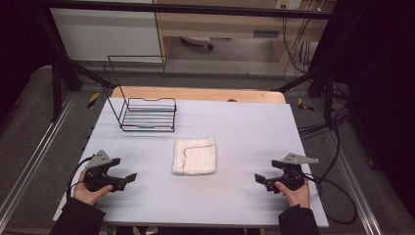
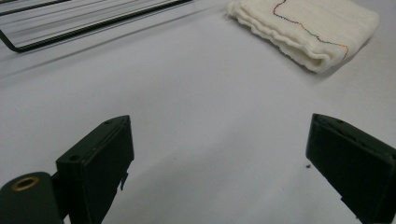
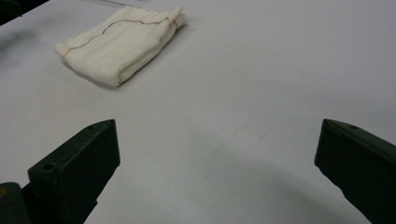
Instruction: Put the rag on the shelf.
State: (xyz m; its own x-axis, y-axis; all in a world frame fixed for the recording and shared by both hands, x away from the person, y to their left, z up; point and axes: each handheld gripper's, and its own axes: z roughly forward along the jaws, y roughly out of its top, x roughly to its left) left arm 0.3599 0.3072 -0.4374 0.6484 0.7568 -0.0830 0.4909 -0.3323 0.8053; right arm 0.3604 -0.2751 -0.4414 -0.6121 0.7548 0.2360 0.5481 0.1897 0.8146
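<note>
Fingers [image 2: 100, 163] of the left gripper [image 1: 128, 179] stand wide apart with nothing between them — and the right gripper [image 1: 259, 180] is the same. Both rest low over the pale counter [image 1: 244, 132], well apart from a folded white towel [image 1: 195, 156] lying between them. Behind it stands a black wire rack [image 1: 147, 115]. No writing is readable; the towel has a coloured stitch line.

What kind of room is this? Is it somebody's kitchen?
Probably not a kitchen: it looks like a lab or workshop set up for recording. A black metal frame stands around the white table, cables trail over the floor, and a person holds a gripper in each hand.
</note>
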